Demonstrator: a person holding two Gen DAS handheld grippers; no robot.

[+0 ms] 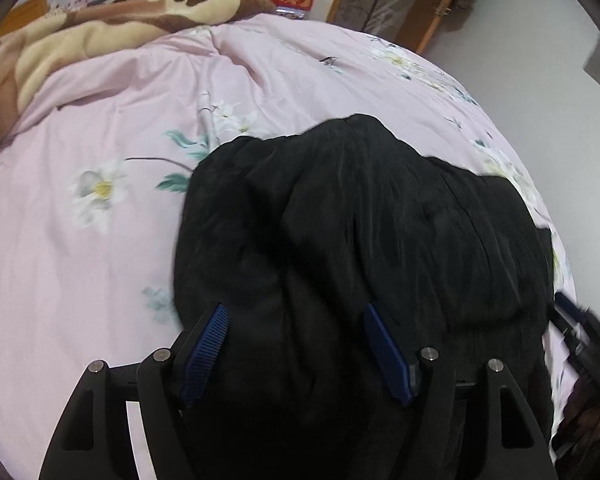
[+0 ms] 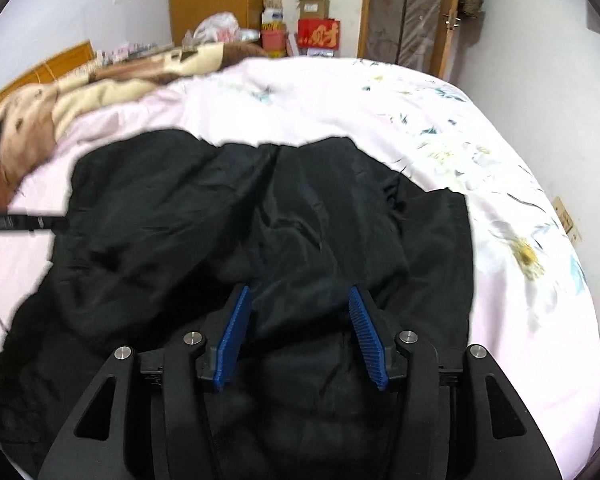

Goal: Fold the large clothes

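In the left wrist view, the left gripper (image 1: pixel 296 312) hung wide apart over a black garment (image 1: pixel 360 220) — nothing between its blue pads (image 1: pixel 206 350). The garment lay crumpled on the pink floral bed (image 1: pixel 100 240), a brown blanket (image 1: pixel 60 40) bunched at the far side.

In the right wrist view, the right gripper (image 2: pixel 300 294) was also spread wide, empty, above the garment (image 2: pixel 220 220) — which sprawled across the bed (image 2: pixel 500 280) near its edge.

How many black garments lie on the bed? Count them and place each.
1. A single black garment lies rumpled on the pink floral bedspread, under both open hand-held grippers: left, right. Folds could hide another piece.
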